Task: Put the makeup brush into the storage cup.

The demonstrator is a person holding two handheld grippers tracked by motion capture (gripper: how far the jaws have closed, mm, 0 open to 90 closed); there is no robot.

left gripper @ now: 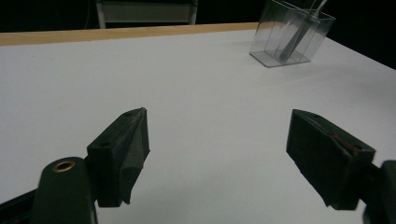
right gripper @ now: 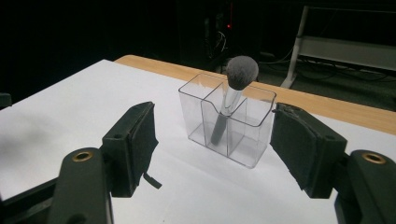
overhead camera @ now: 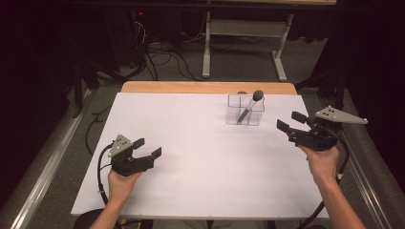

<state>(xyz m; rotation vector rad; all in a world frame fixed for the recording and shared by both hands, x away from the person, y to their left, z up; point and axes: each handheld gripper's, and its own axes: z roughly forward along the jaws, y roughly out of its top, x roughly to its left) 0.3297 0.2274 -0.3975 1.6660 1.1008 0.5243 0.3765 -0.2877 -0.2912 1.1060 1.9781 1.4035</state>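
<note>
Right gripper [overhead camera: 293, 121]: jaws spread wide, nothing between the pads, held just above the worktop [overhead camera: 191, 157] at its right edge and aimed left toward the far-right part of the sheet; from its own camera the jaws frame the clear organiser [right gripper: 228, 119] without touching it. Left gripper [overhead camera: 147, 147]: jaws likewise wide apart and empty, hovering over the near-left of the worktop, well apart from everything. Item in hand, by the look of it: one makeup brush [right gripper: 232, 95], dark handle, silvery ferrule, rounded grey bristle head, standing tilted in a compartment of the organiser with its head above the rim and leaning on the divider. Handling, as I judge it: the brush is light and its handle stiff, but the smooth round handle could roll or slip between flat pads; the bristle head is soft and would splay or give no purchase. Best hold looks to be the ferrule or upper handle just below the head, where it clears the rim. The organiser is thin, hard, clear plastic, light enough to skid or tip if the brush drags on it; a straight lift along the handle's lean seems wise.
</note>
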